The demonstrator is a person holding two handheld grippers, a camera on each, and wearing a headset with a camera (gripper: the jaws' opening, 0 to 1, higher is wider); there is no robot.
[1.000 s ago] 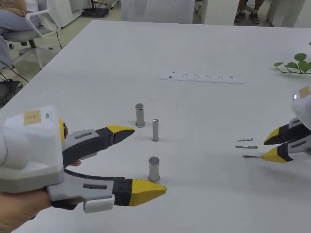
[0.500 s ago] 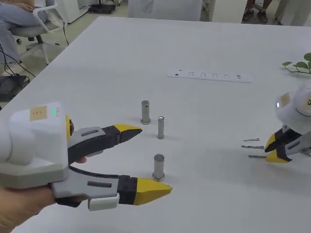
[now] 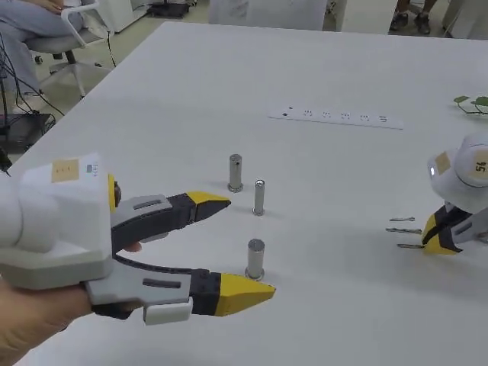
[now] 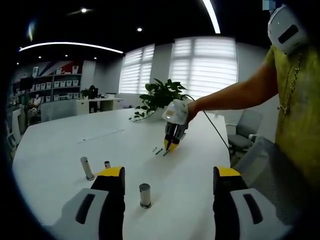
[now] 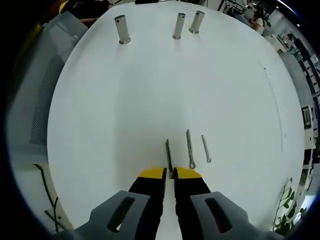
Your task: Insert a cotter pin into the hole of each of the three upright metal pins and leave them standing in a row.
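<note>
Three upright metal pins stand on the white table: the near pin, the middle pin and the far pin. My left gripper is open, its yellow fingertips just left of the near pin, which shows between the jaws in the left gripper view. Three cotter pins lie flat at the right. My right gripper points down at the table, shut on the end of the nearest cotter pin. The other two cotter pins lie beside it.
A white power strip lies flat farther back on the table. A potted plant sits at the right edge. An office chair stands beyond the table's left side.
My right gripper has tipped downward and its jaws have shut on the nearest cotter pin's end. The left gripper stays open beside the near pin. The head camera has shifted.
</note>
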